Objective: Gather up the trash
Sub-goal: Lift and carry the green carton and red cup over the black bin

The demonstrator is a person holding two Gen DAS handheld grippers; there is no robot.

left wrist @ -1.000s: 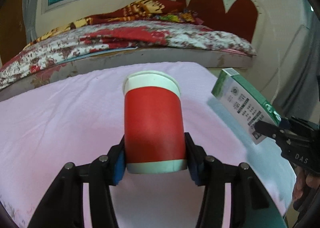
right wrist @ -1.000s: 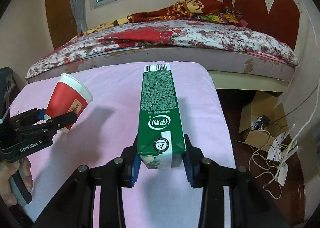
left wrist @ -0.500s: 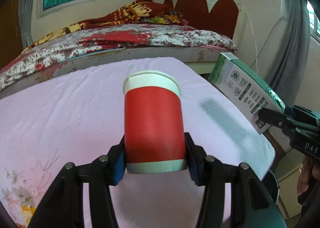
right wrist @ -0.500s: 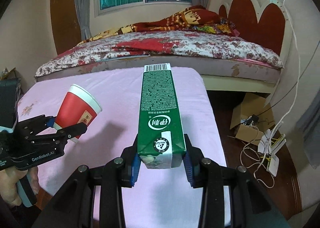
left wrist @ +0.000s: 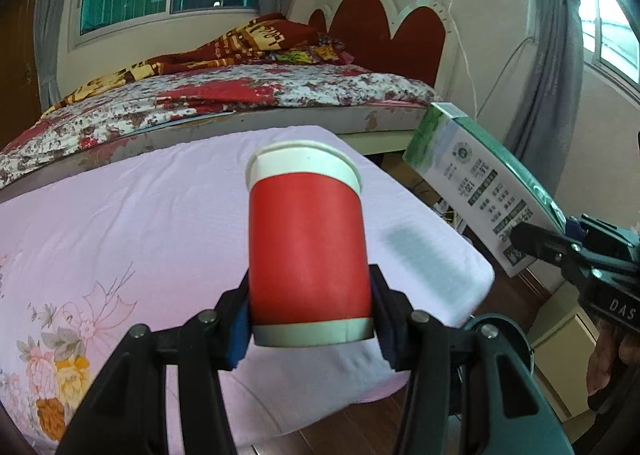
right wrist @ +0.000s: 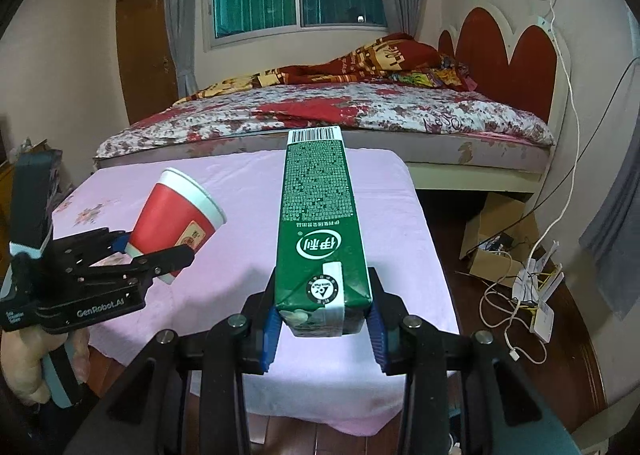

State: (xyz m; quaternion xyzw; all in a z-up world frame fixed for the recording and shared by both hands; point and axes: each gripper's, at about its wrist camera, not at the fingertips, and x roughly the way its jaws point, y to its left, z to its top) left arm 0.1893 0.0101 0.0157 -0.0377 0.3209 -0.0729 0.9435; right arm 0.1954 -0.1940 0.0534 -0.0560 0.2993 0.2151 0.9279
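A red paper cup [left wrist: 308, 247] with a white rim sits between the blue pads of my left gripper [left wrist: 312, 331], which is shut on its base and holds it above the near edge of the pink-covered table [left wrist: 120, 235]. My right gripper [right wrist: 324, 327] is shut on the bottom end of a green milk carton [right wrist: 320, 223], which points away over the table [right wrist: 400, 223]. In the right wrist view the left gripper [right wrist: 156, 251] and its cup [right wrist: 176, 219] hang at the left. In the left wrist view the right gripper [left wrist: 556, 233] and carton [left wrist: 476, 183] are at the right.
A bed [right wrist: 340, 115] with a floral cover stands behind the table. A cardboard box [right wrist: 496, 239] and tangled cables [right wrist: 520, 295] lie on the wooden floor at the right. A dark teal round object [left wrist: 504, 329] shows below the table's near right corner.
Both grippers have drawn back and risen from the table with cup and carton still held. The table's near edge, the floor and the dark round object have come into view.
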